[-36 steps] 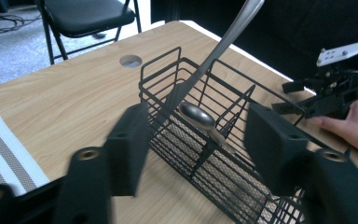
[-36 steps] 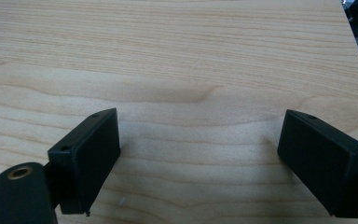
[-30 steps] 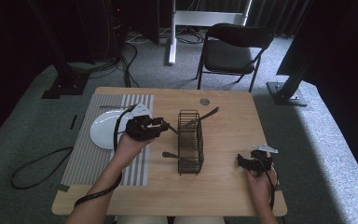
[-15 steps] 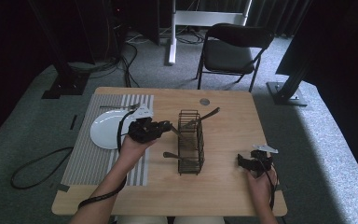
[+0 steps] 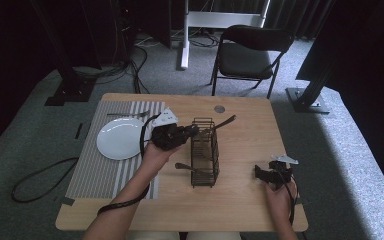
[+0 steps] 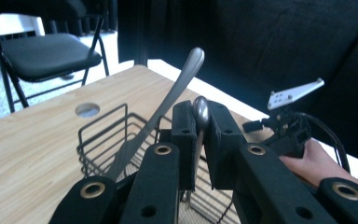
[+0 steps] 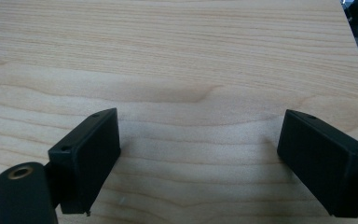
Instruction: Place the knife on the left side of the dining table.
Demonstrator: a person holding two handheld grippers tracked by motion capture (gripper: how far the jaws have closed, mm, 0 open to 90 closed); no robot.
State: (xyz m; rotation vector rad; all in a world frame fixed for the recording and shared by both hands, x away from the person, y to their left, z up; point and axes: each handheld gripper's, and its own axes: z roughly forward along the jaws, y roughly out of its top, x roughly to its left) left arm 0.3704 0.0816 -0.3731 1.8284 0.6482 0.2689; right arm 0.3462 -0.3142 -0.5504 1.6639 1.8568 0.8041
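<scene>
The left claw (image 6: pixel 200 135) has moved over to the wire basket (image 5: pixel 204 152), pinching a metal utensil handle (image 6: pixel 201 112) above it. Right of the basket, the right claw (image 7: pixel 198 158) rests spread wide over bare worktop (image 7: pixel 177 56).

The left hand-held gripper (image 5: pixel 192 131) has moved closer to the wire basket (image 5: pixel 204 151).
</scene>
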